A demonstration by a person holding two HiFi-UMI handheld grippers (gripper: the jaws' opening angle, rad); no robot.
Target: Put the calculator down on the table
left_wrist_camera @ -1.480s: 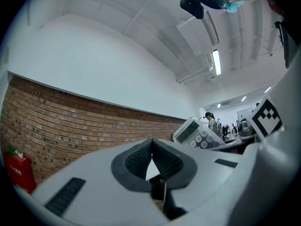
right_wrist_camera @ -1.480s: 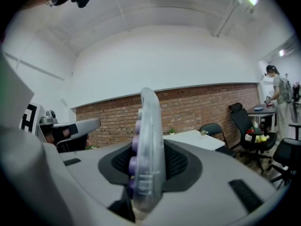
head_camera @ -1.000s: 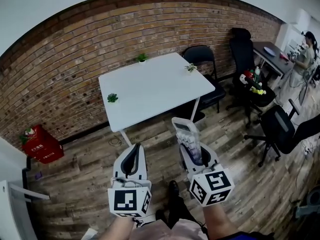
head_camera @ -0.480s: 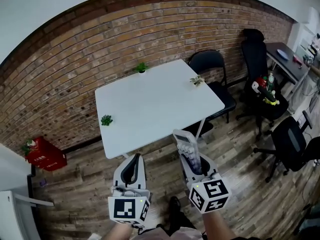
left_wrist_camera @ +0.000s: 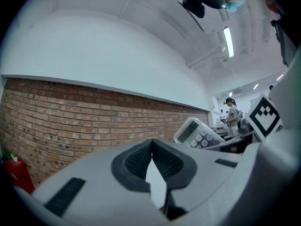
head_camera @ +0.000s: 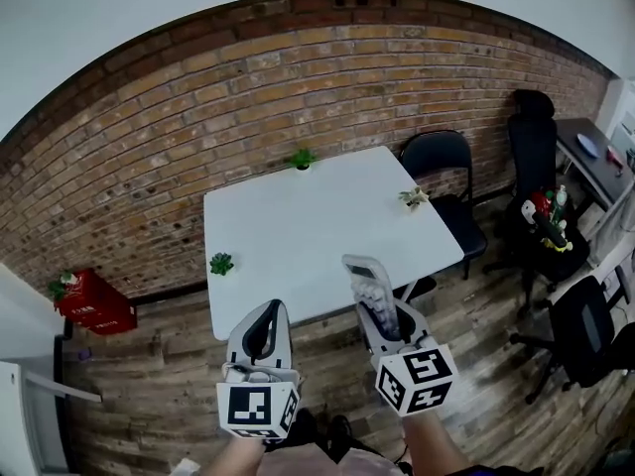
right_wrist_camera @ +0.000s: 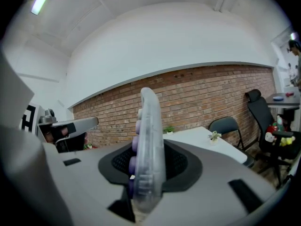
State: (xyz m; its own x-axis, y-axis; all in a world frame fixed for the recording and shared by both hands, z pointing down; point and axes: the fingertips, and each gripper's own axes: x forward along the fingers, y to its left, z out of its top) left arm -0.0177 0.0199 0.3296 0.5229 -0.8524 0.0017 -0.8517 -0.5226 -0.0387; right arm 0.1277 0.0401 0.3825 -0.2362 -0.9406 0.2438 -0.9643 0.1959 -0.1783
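The calculator (head_camera: 369, 284) is not down yet. It stands on edge, pinched between the fingers (right_wrist_camera: 181, 163) of the right gripper (head_camera: 381, 313), with its far end jutting well past the fingertips. The white table (head_camera: 298, 236) lies ahead of them, so reaching over, lowering and letting go are left. The left gripper (head_camera: 262, 331) has its fingers (left_wrist_camera: 134, 161) pressed together on nothing. Three small pots (head_camera: 220, 264) on the table hold green plants. What the red crate (head_camera: 94, 303) by the wall holds is too small to tell.

calculator (head_camera: 363, 278) base hidden inside right gripper (head_camera: 381, 315), red crate (head_camera: 94, 305) lettering illegible
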